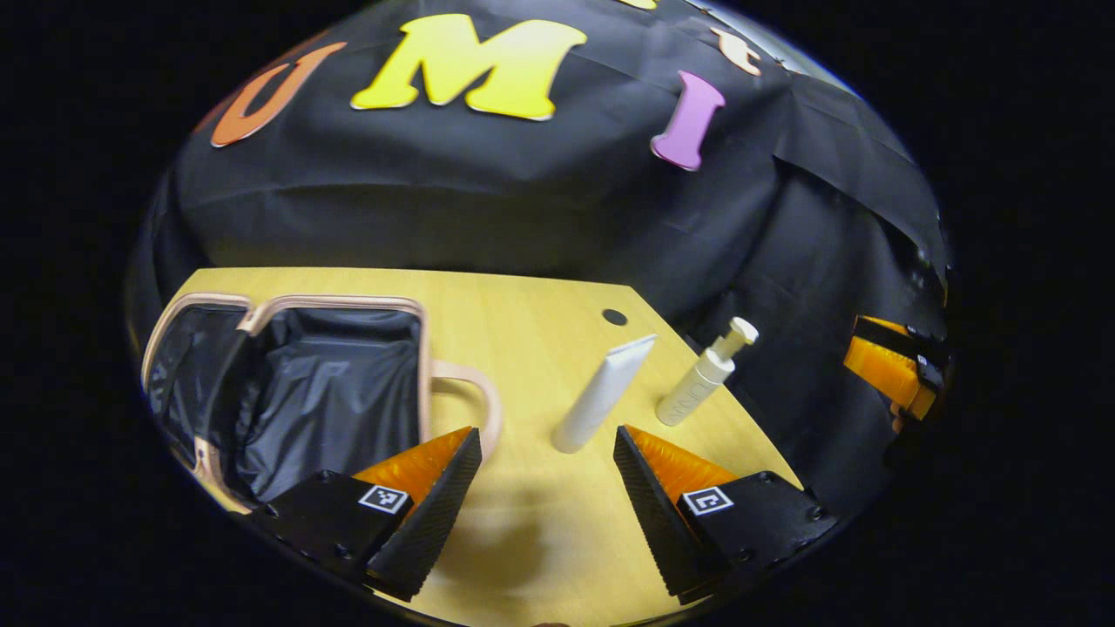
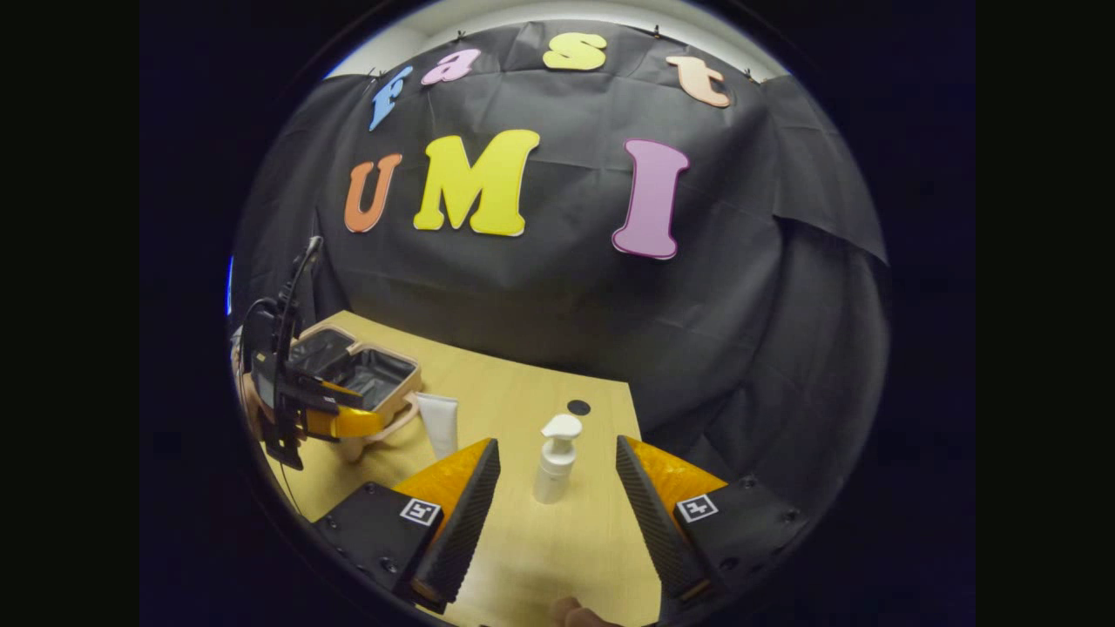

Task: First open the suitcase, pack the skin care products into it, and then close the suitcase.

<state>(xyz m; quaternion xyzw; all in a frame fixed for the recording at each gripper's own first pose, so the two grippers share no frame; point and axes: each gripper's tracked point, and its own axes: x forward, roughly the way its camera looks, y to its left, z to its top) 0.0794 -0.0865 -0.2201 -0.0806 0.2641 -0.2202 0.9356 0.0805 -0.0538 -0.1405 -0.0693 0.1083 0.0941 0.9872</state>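
The pink suitcase (image 1: 287,305) lies open on the wooden table (image 1: 523,313), its black lining showing; in the right gripper view the suitcase (image 2: 366,370) sits at the far left. A white tube (image 1: 603,394) stands just ahead of my open left gripper (image 1: 547,470), slightly right of its middle. A white pump bottle (image 1: 706,373) stands further right. In the right gripper view the pump bottle (image 2: 556,460) stands upright between and just beyond the fingers of my open right gripper (image 2: 557,488), and the tube (image 2: 438,420) is to its left. The left gripper (image 2: 335,418) hovers beside the suitcase.
A round dark hole (image 1: 614,317) marks the table's far corner. The table's right edge runs close behind the pump bottle. The other gripper's orange finger (image 1: 888,366) shows at the far right in the left gripper view. A fingertip (image 2: 575,614) shows at the bottom edge.
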